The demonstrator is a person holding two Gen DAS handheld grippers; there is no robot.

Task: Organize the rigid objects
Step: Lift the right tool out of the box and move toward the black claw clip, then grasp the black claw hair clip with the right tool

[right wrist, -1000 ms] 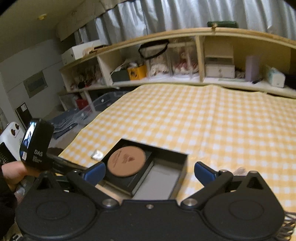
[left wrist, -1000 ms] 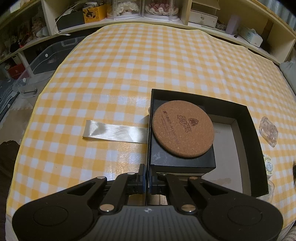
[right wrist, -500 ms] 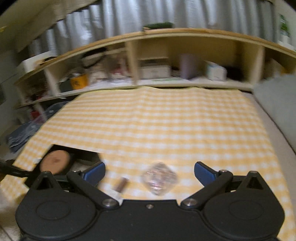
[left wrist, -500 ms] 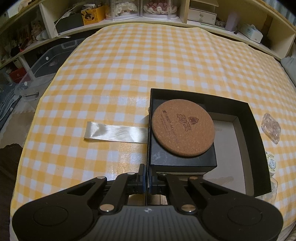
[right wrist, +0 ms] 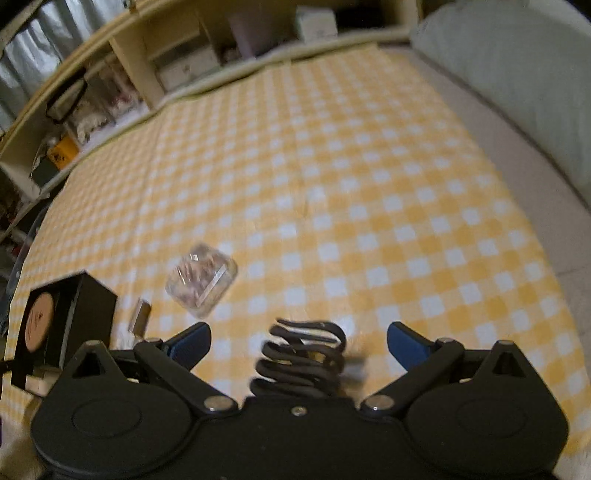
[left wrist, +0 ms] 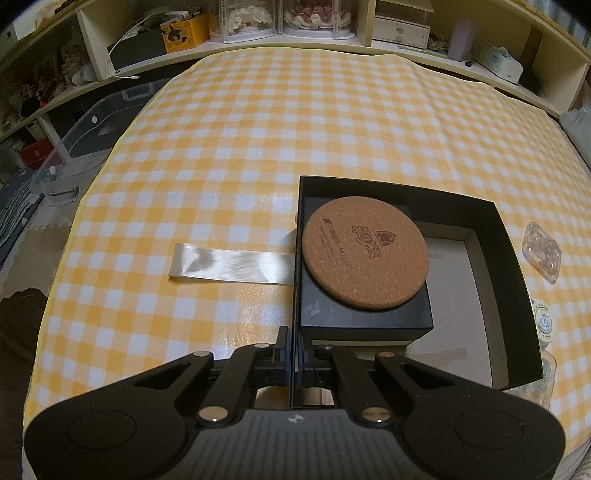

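A black open box [left wrist: 495, 236] lies on the yellow checked cloth. Inside it a smaller black box [left wrist: 369, 317] carries a round cork coaster [left wrist: 365, 254]. My left gripper [left wrist: 293, 354] is shut on the big box's left wall at its near corner. In the right wrist view my right gripper [right wrist: 299, 341] stands open over the cloth, with a black coiled hair clip [right wrist: 301, 360] lying between its blue pads [right wrist: 190, 341], untouched. A clear plastic case [right wrist: 201, 278] sits just beyond, to the left. The black box [right wrist: 85, 306] shows at far left.
A white ribbon strip [left wrist: 232, 266] lies left of the box. A small brown tube [right wrist: 140, 314] rests beside the clear case [left wrist: 541, 251]. A round white tin [left wrist: 543, 321] sits right of the box. Shelves [left wrist: 295, 22] full of things line the far edge; a pillow [right wrist: 517, 74] lies right.
The right gripper swung right and downward, away from the box, and now hangs over the black clip. The left gripper kept still on the box wall.
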